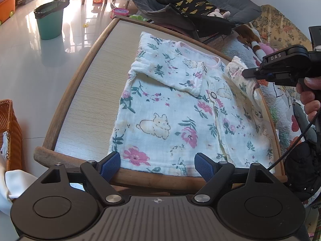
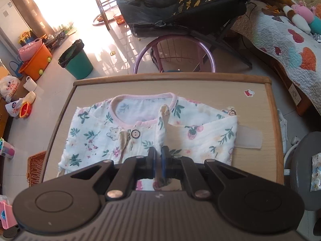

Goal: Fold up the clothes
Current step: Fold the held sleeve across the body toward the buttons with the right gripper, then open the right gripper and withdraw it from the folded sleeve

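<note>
Fabric of one sleeve (image 2: 164, 120) is pinched in the clenched right gripper (image 2: 158, 156), raised so it can fold inward. The shirt (image 1: 180, 110) lies flat mid-table (image 1: 84, 92), collar toward the far edge, length running near to far. The left gripper (image 1: 158, 166) hovers released over the hem.

White floral baby shirt (image 1: 172, 116) with bunny prints, pink collar and round buttons, spread flat on the table, one sleeve (image 1: 170, 70) folded across the chest, other sleeve (image 2: 164, 124) lifted
</note>
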Demonstrator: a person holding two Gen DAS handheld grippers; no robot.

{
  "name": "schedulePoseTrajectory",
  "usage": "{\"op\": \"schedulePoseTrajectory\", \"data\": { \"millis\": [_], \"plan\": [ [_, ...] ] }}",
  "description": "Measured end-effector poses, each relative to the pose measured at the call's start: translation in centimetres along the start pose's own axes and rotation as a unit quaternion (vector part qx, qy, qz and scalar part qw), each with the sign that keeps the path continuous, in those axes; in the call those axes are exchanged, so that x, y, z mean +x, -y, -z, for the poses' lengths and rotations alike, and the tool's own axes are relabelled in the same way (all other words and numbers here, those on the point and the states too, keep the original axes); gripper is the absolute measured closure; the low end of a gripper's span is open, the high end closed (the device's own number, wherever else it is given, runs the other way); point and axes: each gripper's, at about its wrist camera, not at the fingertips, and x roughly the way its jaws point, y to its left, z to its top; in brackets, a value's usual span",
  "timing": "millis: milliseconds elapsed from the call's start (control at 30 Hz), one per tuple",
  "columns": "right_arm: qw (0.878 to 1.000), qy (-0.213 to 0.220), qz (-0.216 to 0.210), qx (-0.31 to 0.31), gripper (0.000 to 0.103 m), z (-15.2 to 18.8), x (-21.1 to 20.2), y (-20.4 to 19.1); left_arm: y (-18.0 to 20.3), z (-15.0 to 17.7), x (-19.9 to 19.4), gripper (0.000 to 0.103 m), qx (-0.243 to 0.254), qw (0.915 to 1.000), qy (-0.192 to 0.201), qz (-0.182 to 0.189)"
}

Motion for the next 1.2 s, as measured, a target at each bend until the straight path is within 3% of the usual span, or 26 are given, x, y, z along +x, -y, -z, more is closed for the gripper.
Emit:
{"op": "schedulePoseTrajectory", "data": {
  "millis": [400,533,933,1200],
  "plan": [
    [0.999,-0.023,-0.017,0.045,0.091,2.4,3.1,0.0,0.0,0.0,0.0,0.021,-0.001,1.0,0.0,0.001],
    [0.999,-0.019,-0.03,0.035,0.075,2.6,2.8,-0.4,0.1,0.0,0.0,0.021,0.0,1.0,0.0,0.0],
    [0.998,-0.041,-0.022,0.034,0.075,3.1,3.4,-1.3,0.2,-0.1,0.0,0.021,0.003,1.0,-0.002,-0.005],
    [0.999,-0.025,-0.014,0.021,0.075,3.1,2.2,-2.0,0.1,0.0,0.1,0.021,0.002,1.0,-0.001,-0.004]
  ]
}}
